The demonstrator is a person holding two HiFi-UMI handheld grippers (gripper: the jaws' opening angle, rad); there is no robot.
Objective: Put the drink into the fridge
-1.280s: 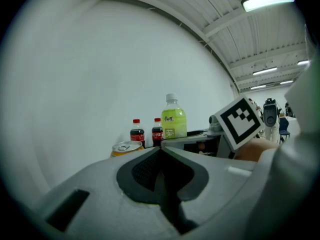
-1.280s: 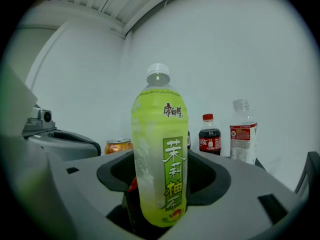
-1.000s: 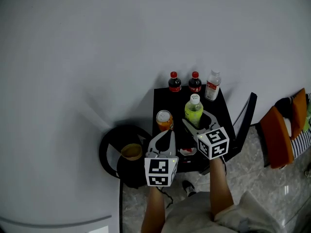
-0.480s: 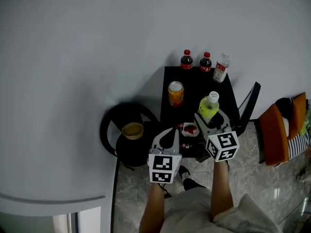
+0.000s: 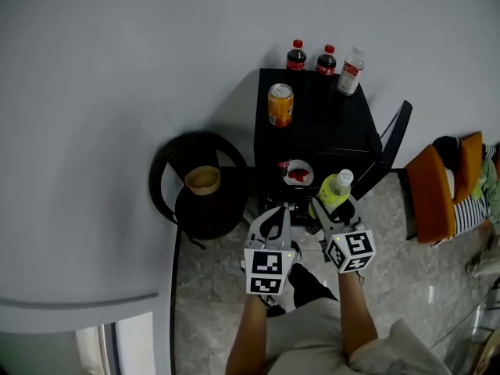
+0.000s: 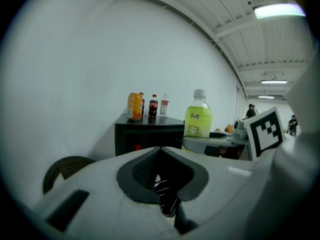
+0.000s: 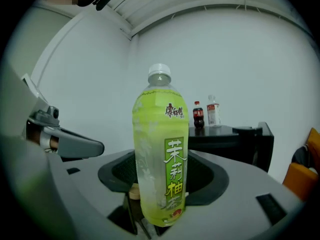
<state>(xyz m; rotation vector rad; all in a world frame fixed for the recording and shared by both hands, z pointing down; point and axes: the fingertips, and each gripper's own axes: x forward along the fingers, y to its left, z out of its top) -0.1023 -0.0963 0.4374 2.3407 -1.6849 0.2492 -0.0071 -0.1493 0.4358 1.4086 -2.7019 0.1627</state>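
My right gripper [image 5: 333,209] is shut on a green tea bottle [image 5: 334,192] with a white cap, held upright in the air just in front of a small black fridge [image 5: 312,123]. In the right gripper view the bottle [image 7: 160,159] fills the space between the jaws. The fridge door [image 5: 393,143] stands swung open at the right. My left gripper [image 5: 273,219] hovers beside the right one, shut and empty; in its own view the bottle [image 6: 198,116] and the fridge [image 6: 150,136] lie ahead.
On the fridge top stand an orange can [image 5: 280,104], two cola bottles [image 5: 296,55] and a clear bottle [image 5: 351,62]. A white dish with something red [image 5: 297,173] shows at the fridge's open front. A round black stand with a yellowish bowl [image 5: 202,180] is left; an orange chair [image 5: 437,194] right.
Both grippers have drawn back from the fridge top and sunk. The green bottle came off the top with the right gripper and now hangs in front of the fridge.
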